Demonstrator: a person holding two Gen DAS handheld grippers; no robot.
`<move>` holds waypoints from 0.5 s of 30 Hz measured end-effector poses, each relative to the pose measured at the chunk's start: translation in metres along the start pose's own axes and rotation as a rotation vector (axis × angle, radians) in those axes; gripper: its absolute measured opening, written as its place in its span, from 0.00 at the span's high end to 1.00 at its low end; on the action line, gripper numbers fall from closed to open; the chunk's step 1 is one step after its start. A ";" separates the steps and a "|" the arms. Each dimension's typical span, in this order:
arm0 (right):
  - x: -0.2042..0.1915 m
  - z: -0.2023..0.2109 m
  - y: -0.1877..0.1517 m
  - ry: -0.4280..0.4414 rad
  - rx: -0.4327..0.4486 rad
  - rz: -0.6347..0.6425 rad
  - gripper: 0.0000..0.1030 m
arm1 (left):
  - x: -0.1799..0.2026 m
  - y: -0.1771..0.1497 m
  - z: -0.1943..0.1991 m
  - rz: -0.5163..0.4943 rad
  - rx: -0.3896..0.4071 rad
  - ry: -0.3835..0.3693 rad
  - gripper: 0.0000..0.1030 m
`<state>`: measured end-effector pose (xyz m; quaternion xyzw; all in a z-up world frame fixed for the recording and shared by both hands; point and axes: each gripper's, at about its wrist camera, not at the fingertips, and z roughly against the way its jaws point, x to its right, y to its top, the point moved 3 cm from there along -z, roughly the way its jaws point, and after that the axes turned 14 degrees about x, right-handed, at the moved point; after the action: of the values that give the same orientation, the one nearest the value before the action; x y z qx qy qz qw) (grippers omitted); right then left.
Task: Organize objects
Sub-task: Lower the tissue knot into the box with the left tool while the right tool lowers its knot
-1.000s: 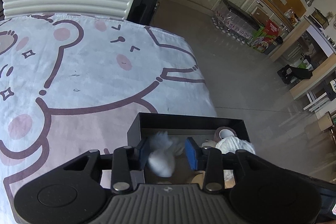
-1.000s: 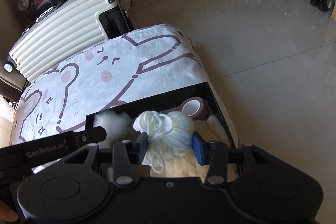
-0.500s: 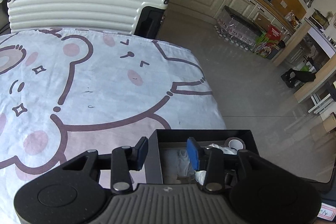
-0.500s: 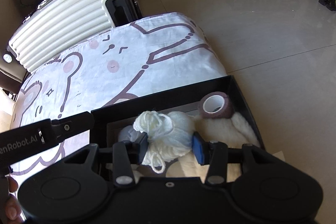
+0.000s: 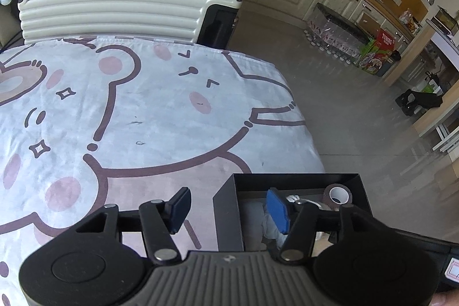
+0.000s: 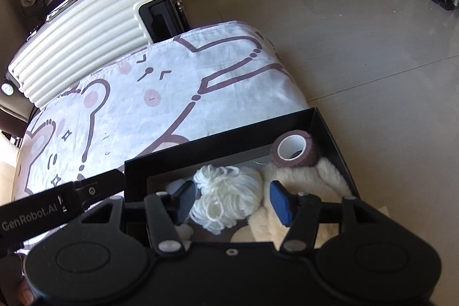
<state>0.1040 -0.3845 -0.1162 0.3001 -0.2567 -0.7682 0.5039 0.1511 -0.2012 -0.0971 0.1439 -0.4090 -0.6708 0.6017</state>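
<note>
Yarn between opening right fingers

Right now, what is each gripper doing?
Left gripper: opening, holding nothing, straddling the black box wall.
Right gripper: opening, white yarn ball between its fingers, pads clear.

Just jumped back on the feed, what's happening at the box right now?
A person with a gripper in each hand is sorting soft items into the black box on the bear-print sheet. The right gripper is opening around the white yarn ball, letting it go inside the box beside the brown tape roll and fluffy cream fabric. The left gripper is opening too, empty, straddling the box's left wall.
</note>
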 end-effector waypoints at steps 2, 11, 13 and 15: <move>0.002 0.001 0.001 -0.010 0.003 -0.006 0.56 | 0.000 0.000 0.001 -0.008 -0.003 0.007 0.38; 0.001 -0.013 -0.009 -0.020 -0.036 0.012 0.77 | -0.004 0.000 0.004 -0.031 -0.004 0.027 0.37; -0.001 -0.017 -0.010 -0.025 -0.040 0.020 0.77 | -0.006 0.000 0.003 -0.035 -0.006 0.031 0.37; -0.003 -0.021 -0.010 -0.024 -0.042 0.024 0.77 | -0.006 0.000 0.001 -0.042 -0.010 0.034 0.37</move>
<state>0.1132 -0.3801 -0.1371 0.2768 -0.2501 -0.7709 0.5163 0.1515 -0.1949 -0.0982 0.1608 -0.3923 -0.6827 0.5952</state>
